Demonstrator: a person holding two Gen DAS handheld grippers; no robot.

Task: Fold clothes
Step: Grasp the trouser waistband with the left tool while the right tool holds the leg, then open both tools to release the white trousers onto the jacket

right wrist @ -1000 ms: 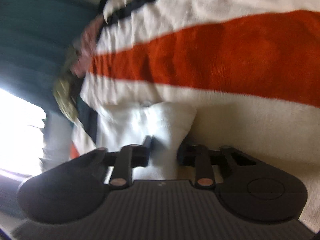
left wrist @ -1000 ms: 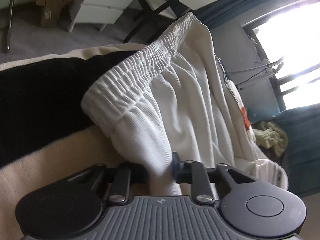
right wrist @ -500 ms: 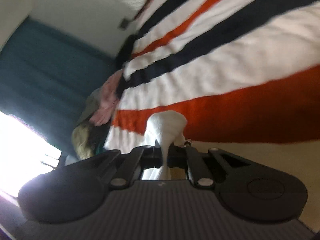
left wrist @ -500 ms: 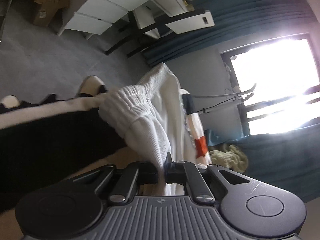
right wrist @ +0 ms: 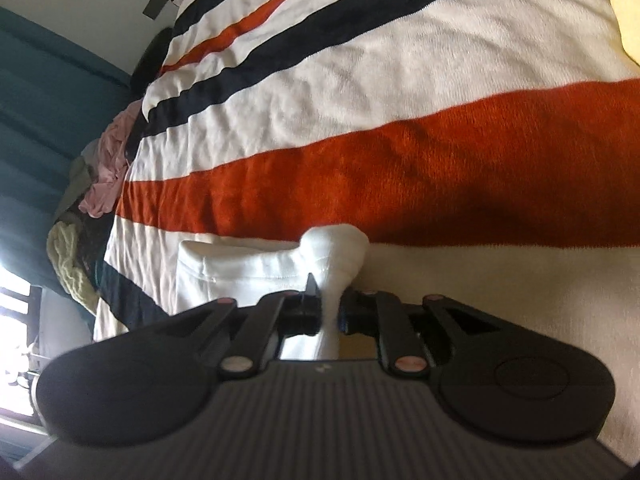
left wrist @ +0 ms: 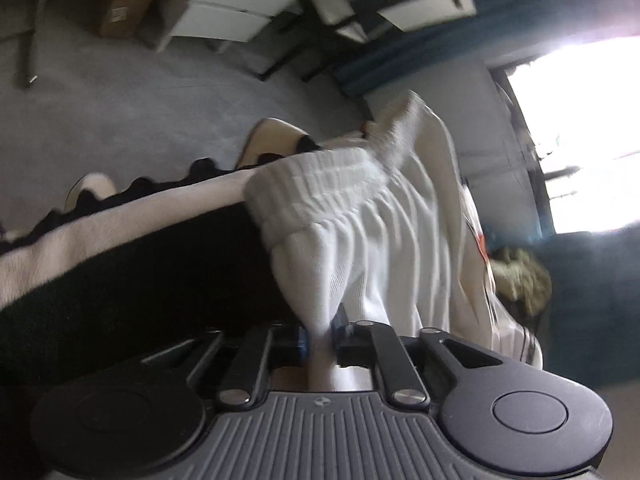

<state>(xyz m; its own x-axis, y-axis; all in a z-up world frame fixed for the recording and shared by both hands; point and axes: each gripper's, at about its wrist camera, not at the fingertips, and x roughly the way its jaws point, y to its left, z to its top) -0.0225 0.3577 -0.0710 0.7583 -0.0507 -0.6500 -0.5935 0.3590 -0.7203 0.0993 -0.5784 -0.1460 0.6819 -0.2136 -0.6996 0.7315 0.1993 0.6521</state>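
White ribbed shorts (left wrist: 360,232) with an elastic waistband lie on a striped blanket (right wrist: 400,128) on a bed. My left gripper (left wrist: 320,340) is shut on a pinch of the white cloth near the waistband end. My right gripper (right wrist: 330,308) is shut on another bunched corner of the same shorts (right wrist: 336,252), and the hem (right wrist: 240,268) stretches to its left over the blanket. Both grips are held low, close to the blanket.
A heap of other clothes (right wrist: 100,176) lies at the blanket's far edge by the teal curtain; part of it also shows in the left wrist view (left wrist: 520,280). Beyond the bed are grey carpet (left wrist: 120,120), white drawers (left wrist: 224,20), a chair and a cardboard box (left wrist: 124,4).
Both grippers closed on the white shorts and lifted and pulled them. The cloth now hangs stretched between them, lower toward the blanket than half a second ago.
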